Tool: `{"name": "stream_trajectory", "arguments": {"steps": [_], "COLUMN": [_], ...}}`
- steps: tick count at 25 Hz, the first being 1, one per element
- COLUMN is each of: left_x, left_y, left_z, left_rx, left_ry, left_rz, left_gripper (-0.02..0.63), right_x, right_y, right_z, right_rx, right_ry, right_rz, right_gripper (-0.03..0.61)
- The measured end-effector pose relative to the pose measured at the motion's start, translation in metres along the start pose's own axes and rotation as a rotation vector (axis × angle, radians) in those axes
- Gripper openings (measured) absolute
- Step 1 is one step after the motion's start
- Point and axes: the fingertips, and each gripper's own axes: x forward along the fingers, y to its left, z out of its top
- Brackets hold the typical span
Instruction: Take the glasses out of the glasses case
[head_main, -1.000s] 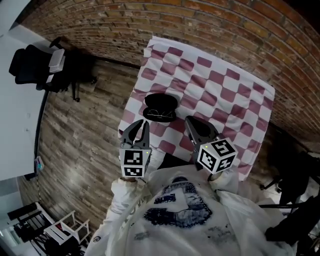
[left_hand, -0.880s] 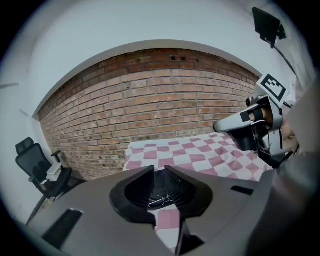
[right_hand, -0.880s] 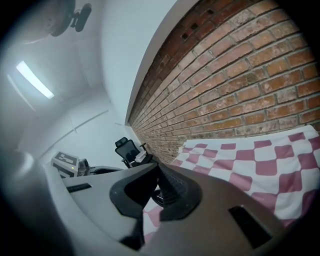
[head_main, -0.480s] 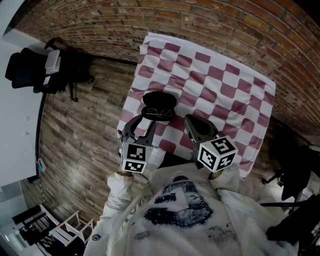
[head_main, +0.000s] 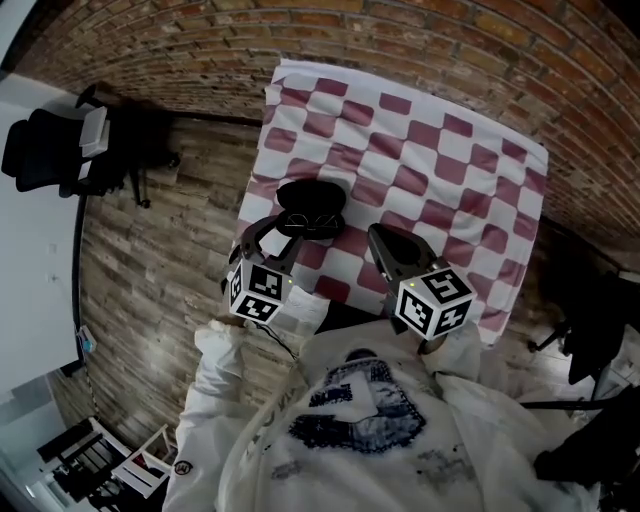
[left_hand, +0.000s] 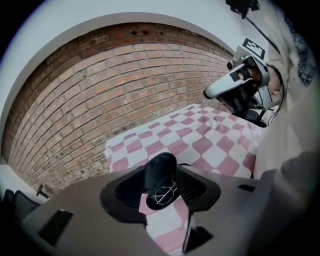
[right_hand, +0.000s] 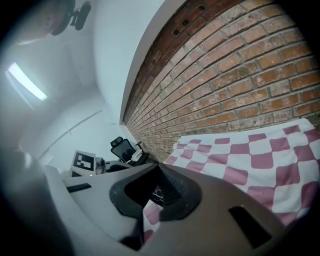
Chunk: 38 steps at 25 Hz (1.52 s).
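Note:
The black glasses case (head_main: 310, 200) lies open near the front left corner of the checkered cloth (head_main: 440, 170). Thin wire-framed glasses (head_main: 311, 223) rest in its lower half. My left gripper (head_main: 272, 240) hangs just in front of the case, and its jaws have just been opening. In the left gripper view the case (left_hand: 161, 172) and the glasses (left_hand: 165, 192) show beyond the open left gripper (left_hand: 162, 196), with nothing pressed between the pads. My right gripper (head_main: 388, 248) hovers over the cloth to the right of the case, its tips together and empty. The right gripper (right_hand: 158, 167) points across the cloth.
A brick wall (head_main: 420, 40) runs behind the table. A black office chair (head_main: 50, 150) stands on the wooden floor (head_main: 160, 270) to the left, beside a white desk (head_main: 30, 260). Dark furniture (head_main: 600, 340) stands at the right.
My left gripper has sunk and moved towards the case, has rolled, and its jaws have gone from shut to wide open. The right gripper has kept still.

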Motion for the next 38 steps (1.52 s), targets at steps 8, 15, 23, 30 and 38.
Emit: {"name": "stream_trajectory", "arguments": {"steps": [8, 15, 23, 30, 38], "left_x": [0.037, 0.056, 0.077, 0.095, 0.109], "left_y": [-0.018, -0.024, -0.028, -0.033, -0.038], "left_z": [-0.026, -0.044, -0.052, -0.059, -0.062], "left_rx": [0.177, 0.256, 0.334, 0.428, 0.480], "left_ry": [0.093, 0.157, 0.206, 0.251, 0.291], "left_rz": [-0.171, -0.257, -0.333, -0.389, -0.444], "left_gripper": [0.195, 0.193, 0.193, 0.192, 0.176], "right_x": [0.007, 0.010, 0.014, 0.013, 0.015], "right_y": [-0.002, -0.006, -0.010, -0.023, -0.031], "right_z": [-0.006, -0.009, -0.011, -0.009, -0.007], "right_rx": [0.008, 0.016, 0.023, 0.047, 0.065], "right_ry": [0.015, 0.027, 0.035, 0.025, 0.025], "right_rz": [-0.011, -0.028, -0.038, -0.073, -0.091], "right_gripper": [0.014, 0.014, 0.014, 0.014, 0.014]}}
